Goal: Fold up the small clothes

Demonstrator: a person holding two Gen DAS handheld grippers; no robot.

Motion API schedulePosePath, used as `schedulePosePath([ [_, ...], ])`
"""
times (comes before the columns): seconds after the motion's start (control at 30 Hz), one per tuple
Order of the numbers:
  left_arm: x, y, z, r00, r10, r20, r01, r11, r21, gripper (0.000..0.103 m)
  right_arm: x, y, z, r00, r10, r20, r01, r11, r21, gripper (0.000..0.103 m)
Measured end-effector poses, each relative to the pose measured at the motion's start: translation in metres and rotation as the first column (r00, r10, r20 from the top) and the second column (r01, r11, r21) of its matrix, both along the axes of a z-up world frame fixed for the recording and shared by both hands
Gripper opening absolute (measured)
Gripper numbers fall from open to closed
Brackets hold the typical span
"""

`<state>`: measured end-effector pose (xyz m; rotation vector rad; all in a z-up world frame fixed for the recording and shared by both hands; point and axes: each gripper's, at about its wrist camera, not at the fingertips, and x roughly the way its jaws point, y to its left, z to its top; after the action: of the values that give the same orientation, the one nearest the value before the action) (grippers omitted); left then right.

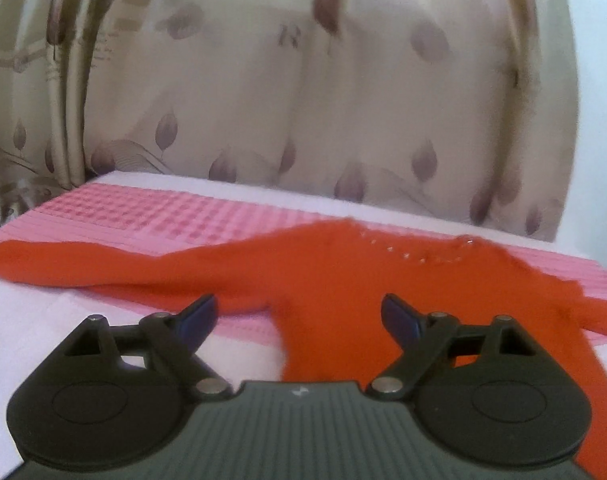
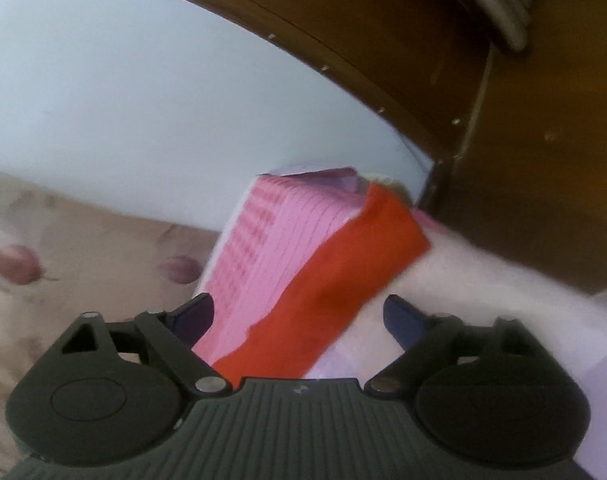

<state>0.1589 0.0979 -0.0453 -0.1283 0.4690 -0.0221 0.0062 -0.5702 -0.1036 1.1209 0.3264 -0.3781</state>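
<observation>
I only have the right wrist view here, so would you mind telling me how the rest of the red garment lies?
Observer: In the left wrist view the red garment is spread out across the pink checked cloth, one sleeve reaching far left.
Operator: Thank you. Is the left tool holding any of it?
Observer: No, the left tool stands open above the fabric, gripping nothing.
Operator: Anything on the garment I should know about?
Observer: A row of small shiny beads runs near its far edge.
Operator: And what is behind the bed there?
Observer: A beige curtain with a leaf pattern hangs right behind it.
</observation>
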Motion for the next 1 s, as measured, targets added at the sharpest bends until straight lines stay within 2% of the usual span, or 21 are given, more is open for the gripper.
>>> schedulePosePath([
  [0.17, 0.031, 0.002, -0.021, 0.999, 0.029, -0.039, -0.029, 1.0, -0.006, 0.089, 0.018, -0.001, 0.0, 0.999, -0.037, -0.024, 0.036, 0.999, -0.036, 0.089],
  [0.2, 0.035, 0.003, -0.025, 0.998, 0.018, -0.064, -0.019, 0.999, -0.026, 0.089, 0.023, -0.002, -0.001, 0.999, -0.043, -0.032, 0.042, 0.998, -0.045, 0.082],
  [0.27, 0.04, 0.008, -0.028, 0.995, -0.012, -0.098, 0.005, 0.997, -0.074, 0.089, 0.029, -0.005, -0.01, 0.996, -0.046, -0.072, 0.045, 0.999, -0.023, 0.039],
  [0.3, 0.041, 0.011, -0.03, 0.994, -0.017, -0.107, 0.007, 0.996, -0.089, 0.089, 0.031, -0.01, -0.02, 0.994, -0.048, -0.096, 0.049, 0.999, 0.015, 0.006],
  [0.33, 0.041, 0.014, -0.031, 0.994, -0.018, -0.11, 0.006, 0.994, -0.107, 0.089, 0.029, -0.013, -0.026, 0.996, -0.057, -0.063, 0.059, 0.998, 0.036, 0.003],
  [0.37, 0.04, 0.017, -0.032, 0.994, -0.015, -0.11, 0.001, 0.992, -0.127, 0.089, 0.027, -0.013, -0.027, 0.997, -0.057, -0.052, 0.058, 0.998, 0.03, 0.003],
  [0.43, 0.04, 0.026, -0.035, 0.993, -0.002, -0.122, -0.02, 0.984, -0.175, 0.089, 0.023, -0.008, -0.021, 0.998, -0.065, -0.017, 0.065, 0.998, 0.001, 0.012],
  [0.47, 0.042, 0.031, -0.038, 0.991, 0.005, -0.135, -0.034, 0.977, -0.209, 0.089, 0.019, -0.006, -0.017, 0.998, -0.064, 0.024, 0.064, 0.998, 0.007, 0.011],
  [0.57, 0.041, 0.041, -0.042, 0.992, 0.021, -0.122, -0.055, 0.956, -0.287, 0.089, 0.018, 0.007, 0.003, 0.997, -0.045, 0.062, 0.044, 0.999, 0.003, 0.012],
  [0.77, 0.038, 0.043, -0.042, 0.993, 0.036, -0.11, -0.068, 0.948, -0.311, 0.089, 0.054, 0.054, 0.063, 0.988, 0.103, 0.116, -0.096, 0.993, -0.061, 0.012],
  [1.0, 0.035, 0.051, -0.044, 0.994, 0.05, -0.095, -0.081, 0.928, -0.364, 0.089, 0.123, 0.143, 0.103, 0.94, 0.296, 0.17, -0.291, 0.955, -0.053, 0.012],
])
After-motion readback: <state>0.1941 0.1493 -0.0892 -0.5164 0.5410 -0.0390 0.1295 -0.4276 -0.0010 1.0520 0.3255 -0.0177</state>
